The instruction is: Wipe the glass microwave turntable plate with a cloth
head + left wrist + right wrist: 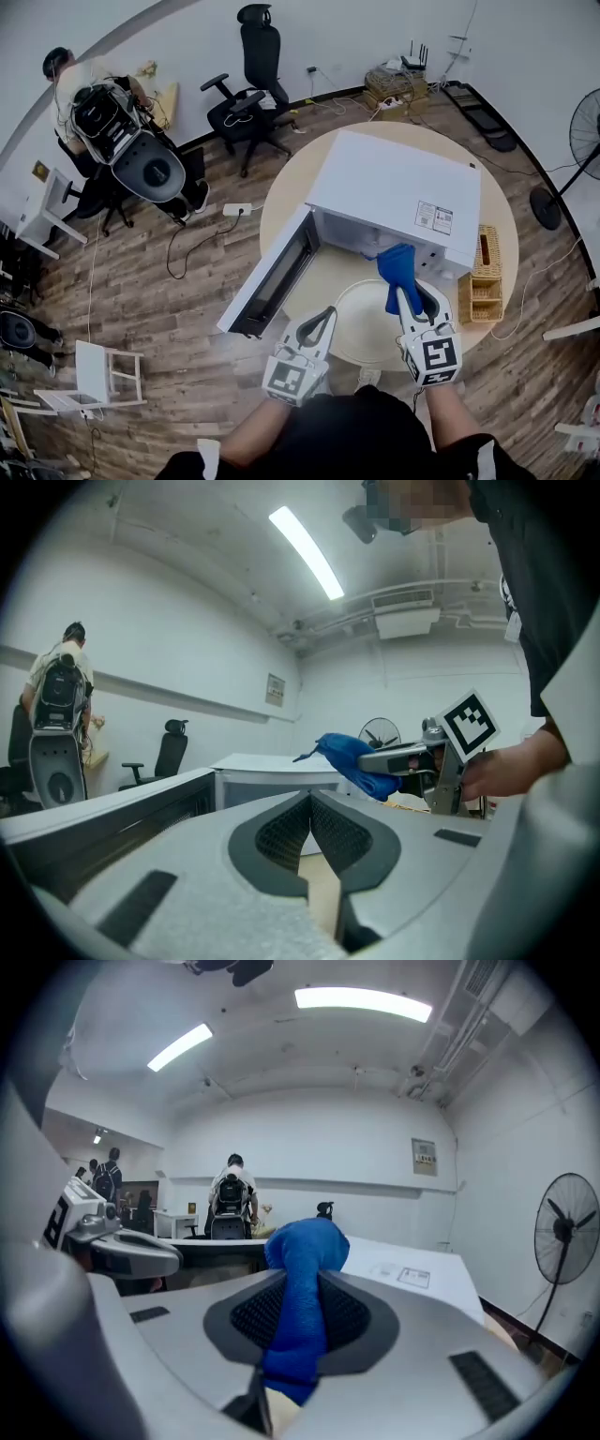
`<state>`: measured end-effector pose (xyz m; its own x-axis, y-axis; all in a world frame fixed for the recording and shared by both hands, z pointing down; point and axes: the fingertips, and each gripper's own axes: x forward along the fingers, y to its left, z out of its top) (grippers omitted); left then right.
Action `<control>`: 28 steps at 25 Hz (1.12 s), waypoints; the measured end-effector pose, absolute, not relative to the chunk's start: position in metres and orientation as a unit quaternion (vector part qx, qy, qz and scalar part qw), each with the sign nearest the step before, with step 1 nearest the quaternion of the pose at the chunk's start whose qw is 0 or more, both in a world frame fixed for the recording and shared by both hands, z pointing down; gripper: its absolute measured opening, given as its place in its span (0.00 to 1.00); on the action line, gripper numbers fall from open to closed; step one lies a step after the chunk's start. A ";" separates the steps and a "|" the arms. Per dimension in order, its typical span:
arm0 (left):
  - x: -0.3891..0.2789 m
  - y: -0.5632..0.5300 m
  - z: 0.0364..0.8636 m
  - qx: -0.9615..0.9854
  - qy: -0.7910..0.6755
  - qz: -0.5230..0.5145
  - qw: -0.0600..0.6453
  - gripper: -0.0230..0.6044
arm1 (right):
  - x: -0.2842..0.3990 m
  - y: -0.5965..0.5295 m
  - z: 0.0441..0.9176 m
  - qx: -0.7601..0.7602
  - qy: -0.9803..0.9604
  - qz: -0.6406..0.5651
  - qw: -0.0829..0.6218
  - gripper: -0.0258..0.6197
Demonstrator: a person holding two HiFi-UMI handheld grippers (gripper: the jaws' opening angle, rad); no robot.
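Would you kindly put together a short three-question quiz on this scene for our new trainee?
1. Multiple choice: what does the right gripper hold? A) a blue cloth B) a sponge C) nothing
2. True or false: the microwave has its door shut.
3. Fill in: the glass turntable plate lies outside the microwave, on the ____.

Key: 1 A; 2 false, the door stands open; 3 round table.
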<state>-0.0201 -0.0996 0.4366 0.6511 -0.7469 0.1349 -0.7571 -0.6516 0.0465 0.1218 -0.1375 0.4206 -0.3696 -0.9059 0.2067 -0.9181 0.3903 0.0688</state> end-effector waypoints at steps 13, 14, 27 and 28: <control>-0.030 -0.121 0.387 0.898 -0.439 0.012 0.011 0.05 | 0.108 -0.132 0.351 0.543 -0.838 -0.048 0.037 0.15; -0.029 -0.122 0.386 0.898 -0.439 0.011 0.014 0.04 | 0.109 -0.132 0.350 0.543 -0.838 -0.049 0.036 0.15; -0.023 -0.122 0.381 0.901 -0.433 0.006 0.020 0.04 | 0.111 -0.130 0.339 0.547 -0.835 -0.055 0.029 0.15; -0.023 -0.121 0.381 0.901 -0.433 0.006 0.021 0.04 | 0.111 -0.130 0.339 0.548 -0.834 -0.054 0.028 0.15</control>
